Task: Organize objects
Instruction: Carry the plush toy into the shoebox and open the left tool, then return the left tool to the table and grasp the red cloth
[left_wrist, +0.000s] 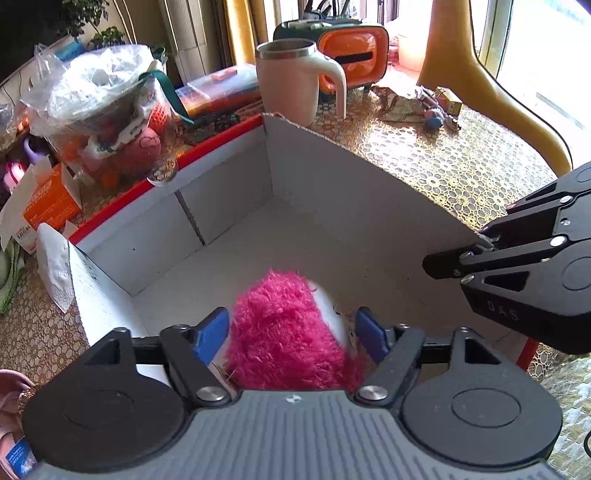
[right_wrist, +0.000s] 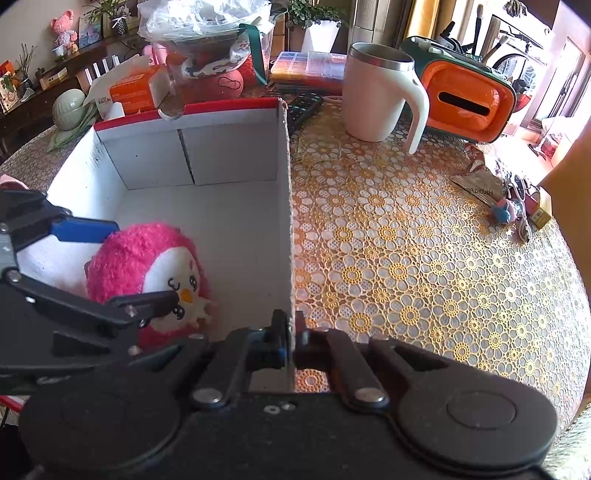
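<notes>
Resting on the white floor of the open cardboard box (right_wrist: 207, 155), the pink plush toy (right_wrist: 147, 266) lies in the box's near corner, its fuzzy pink back turned toward the left gripper (left_wrist: 291, 334) and its white face, with stitched eyes and a small orange beak, turned toward the box wall that the right gripper (right_wrist: 290, 328) holds. In the left wrist view the toy's long axis runs away from the camera, toward the far wall of the box. The left gripper's blue pads (left_wrist: 210, 332) stand wide apart on either side of the toy, near its fur, but whether they touch it cannot be told. The right gripper's jaws are closed down on the top edge of the box's right wall, one finger inside and one outside. Beyond the box, on the floral lace tablecloth (right_wrist: 406, 258), stand a cream mug (right_wrist: 373, 99) with a steel rim and an orange tissue holder (right_wrist: 469, 107), just beside each other.
</notes>
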